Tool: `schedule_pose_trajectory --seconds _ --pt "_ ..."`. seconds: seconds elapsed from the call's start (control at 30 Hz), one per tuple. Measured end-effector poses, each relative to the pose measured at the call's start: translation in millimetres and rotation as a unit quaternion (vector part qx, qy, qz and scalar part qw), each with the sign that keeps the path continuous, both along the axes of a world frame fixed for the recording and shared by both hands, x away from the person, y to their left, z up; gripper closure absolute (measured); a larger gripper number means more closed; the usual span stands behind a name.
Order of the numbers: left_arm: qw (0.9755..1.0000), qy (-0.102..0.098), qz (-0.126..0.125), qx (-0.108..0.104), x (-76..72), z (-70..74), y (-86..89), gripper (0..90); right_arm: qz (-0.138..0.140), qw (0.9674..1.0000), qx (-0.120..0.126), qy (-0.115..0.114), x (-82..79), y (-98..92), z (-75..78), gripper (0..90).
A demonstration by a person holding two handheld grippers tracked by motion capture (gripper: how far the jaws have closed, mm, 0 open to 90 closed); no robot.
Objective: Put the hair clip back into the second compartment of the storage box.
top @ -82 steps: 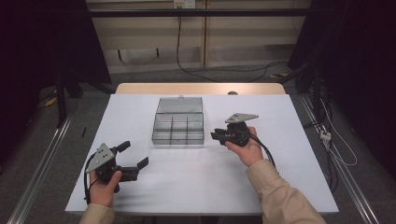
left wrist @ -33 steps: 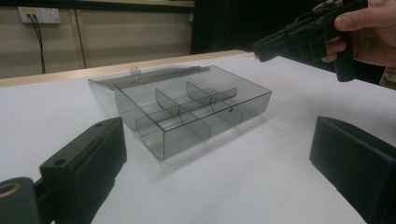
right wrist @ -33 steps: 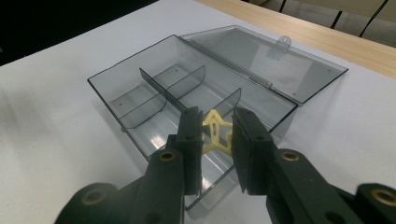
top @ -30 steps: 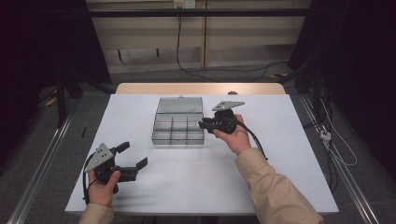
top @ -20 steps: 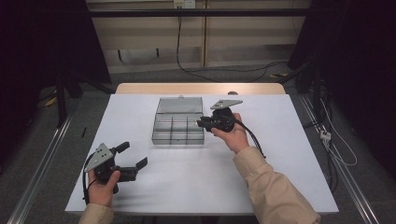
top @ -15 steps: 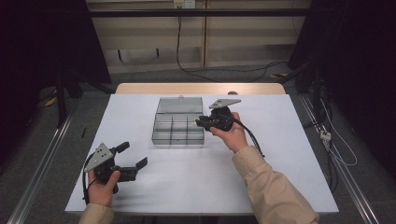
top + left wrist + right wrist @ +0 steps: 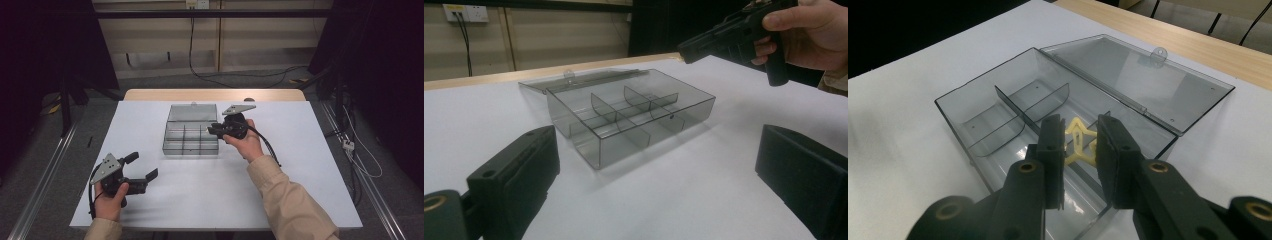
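High view: the right gripper (image 7: 216,130) is held over the right end of a clear grey compartment box (image 7: 190,136) that sits open on the white tabletop (image 7: 300,165), its lid (image 7: 192,112) laid flat behind it. In the right gripper view the jaws pinch a small yellow star-shaped piece (image 7: 1079,142) between them, just above a compartment at the near end of the box; whether the piece touches the box floor I cannot tell. The left gripper (image 7: 141,168) rests low near the front left of the tabletop, well apart from the box, its jaws spread wide with nothing between them. From the left gripper view the box's curved dividers (image 7: 634,107) show, and the right gripper hangs beyond its far corner.
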State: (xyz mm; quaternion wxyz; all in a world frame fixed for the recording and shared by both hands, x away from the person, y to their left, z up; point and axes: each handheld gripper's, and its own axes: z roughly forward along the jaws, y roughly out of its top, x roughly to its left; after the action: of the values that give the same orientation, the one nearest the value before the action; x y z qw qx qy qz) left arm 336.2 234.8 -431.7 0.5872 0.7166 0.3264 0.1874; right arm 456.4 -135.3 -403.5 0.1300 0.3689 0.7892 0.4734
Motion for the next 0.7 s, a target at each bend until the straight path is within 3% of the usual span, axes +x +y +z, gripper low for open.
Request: schedule_pose_trajectory --seconds 0.7 --pt "1.0000 0.003 0.001 -0.001 0.5 -0.5 -0.6 3.8 0.008 1.0000 0.003 0.003 8.8 9.7 -0.6 73.7"
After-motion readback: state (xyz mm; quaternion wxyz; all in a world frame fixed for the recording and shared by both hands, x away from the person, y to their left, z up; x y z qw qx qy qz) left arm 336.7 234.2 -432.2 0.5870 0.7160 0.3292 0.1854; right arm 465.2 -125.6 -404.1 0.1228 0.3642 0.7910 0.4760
